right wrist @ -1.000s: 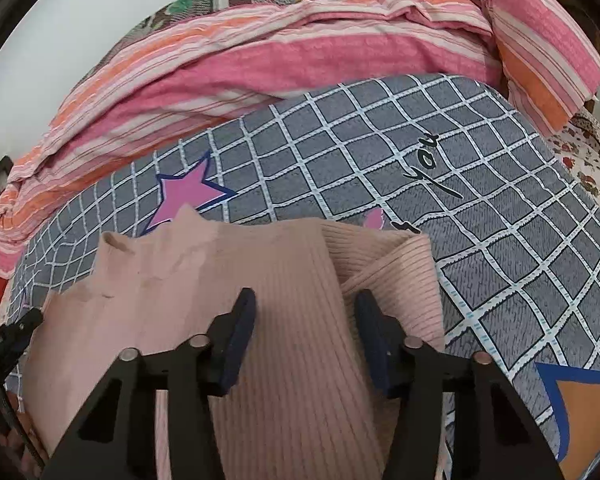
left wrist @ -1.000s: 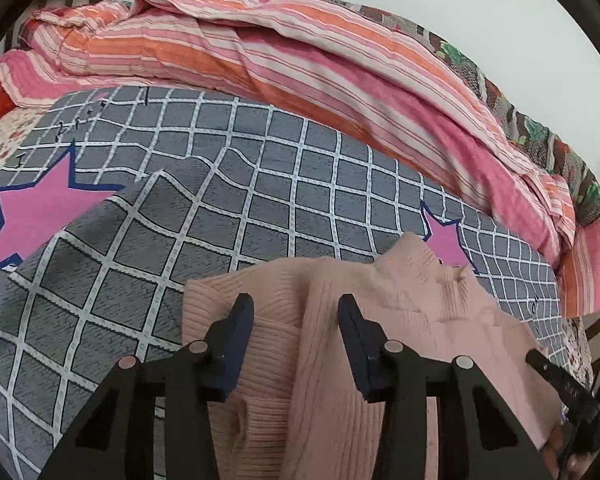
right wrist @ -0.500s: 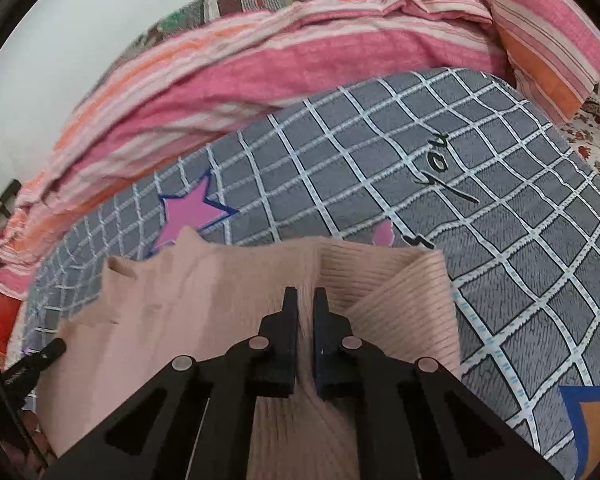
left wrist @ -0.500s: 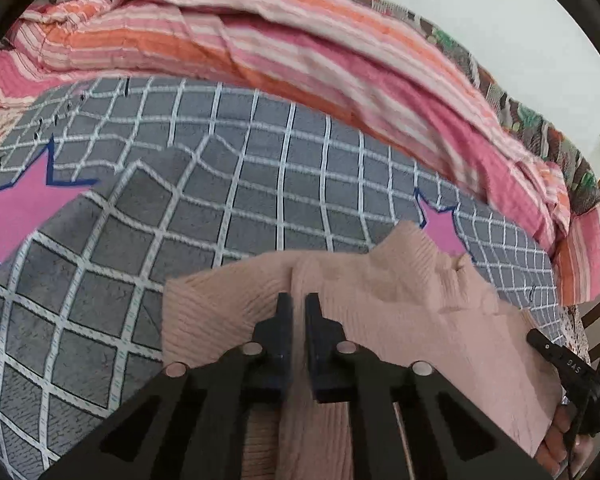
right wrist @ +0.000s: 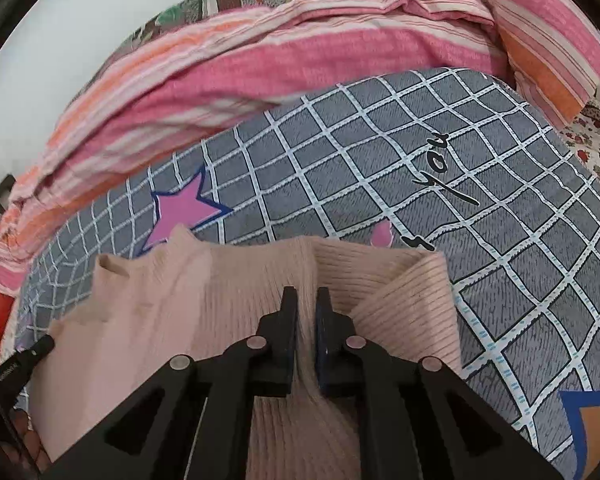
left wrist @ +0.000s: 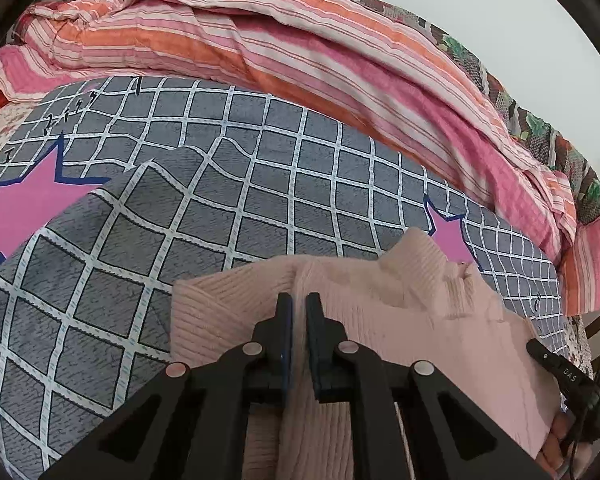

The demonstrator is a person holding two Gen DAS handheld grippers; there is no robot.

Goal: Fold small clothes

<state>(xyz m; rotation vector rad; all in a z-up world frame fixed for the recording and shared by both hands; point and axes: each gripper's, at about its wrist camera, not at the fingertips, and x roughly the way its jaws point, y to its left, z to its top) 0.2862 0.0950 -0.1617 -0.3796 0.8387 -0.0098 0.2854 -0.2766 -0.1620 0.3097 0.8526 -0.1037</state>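
Note:
A pale pink ribbed sweater (left wrist: 412, 320) lies on a grey checked bedspread (left wrist: 220, 200), its neck pointing away from me. In the left wrist view my left gripper (left wrist: 299, 300) is shut on a pinched ridge of knit beside the folded-in sleeve (left wrist: 208, 320). In the right wrist view the sweater (right wrist: 152, 304) fills the lower frame. There my right gripper (right wrist: 306, 294) pinches a ridge of fabric next to the other folded sleeve (right wrist: 412, 300). Its jaws are opening slightly, with the fabric still pressed between them.
A bunched pink and orange striped quilt (left wrist: 300, 60) runs along the far side of the bedspread (right wrist: 380, 160). Pink stars are printed on the cover (left wrist: 20, 208). The other hand's fingers (left wrist: 556, 440) and a black handle part (right wrist: 24, 360) show at the frame edges.
Both grippers went from wide open over the sweater to shut, each pinching up a ridge of knit. The cloth has bunched slightly toward the jaws. Neither hand has shifted much.

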